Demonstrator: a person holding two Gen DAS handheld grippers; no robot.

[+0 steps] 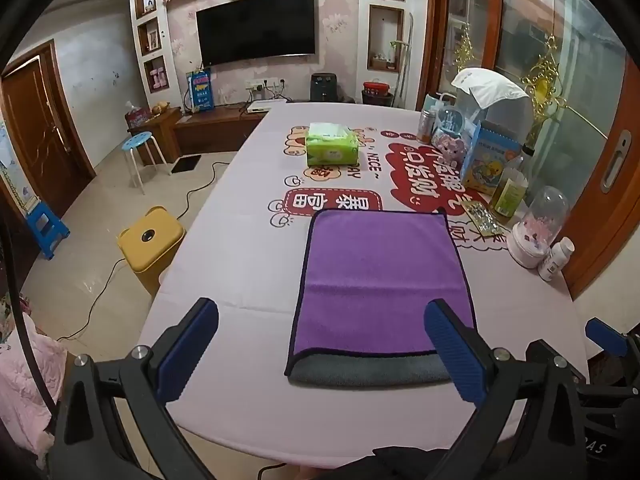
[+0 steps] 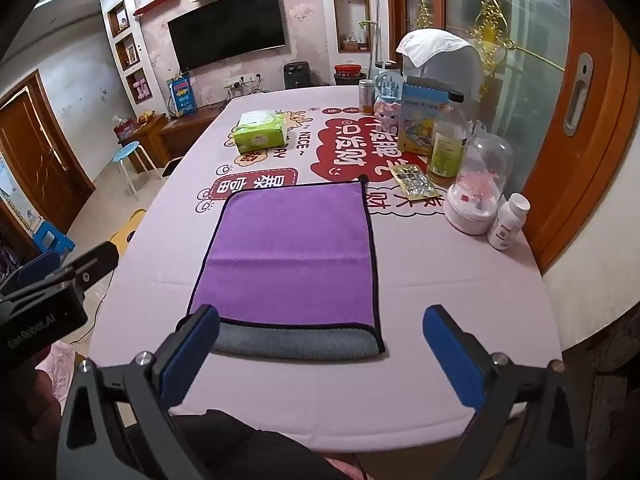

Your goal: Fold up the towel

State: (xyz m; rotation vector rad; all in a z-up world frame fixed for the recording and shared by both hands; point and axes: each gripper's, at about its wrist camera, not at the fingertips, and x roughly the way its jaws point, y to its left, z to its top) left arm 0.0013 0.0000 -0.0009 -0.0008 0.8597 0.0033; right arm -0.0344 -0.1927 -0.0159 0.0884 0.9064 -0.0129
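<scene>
A purple towel (image 1: 380,276) with a dark hem lies flat on the pink tablecloth (image 1: 240,260), folded over so a strip of its grey underside (image 1: 372,372) shows along the near edge. It also shows in the right wrist view (image 2: 292,248). My left gripper (image 1: 320,348) is open and empty, held above the near table edge, its right finger over the towel's near right corner. My right gripper (image 2: 320,352) is open and empty, just short of the towel's near edge. The left gripper's body shows at the left of the right wrist view (image 2: 48,292).
A green tissue pack (image 1: 331,146) sits mid-table beyond the towel. Bottles, a glass dome (image 2: 478,192), a pill bottle (image 2: 508,220) and boxes crowd the right side by the door. A yellow stool (image 1: 150,242) stands on the floor at the left.
</scene>
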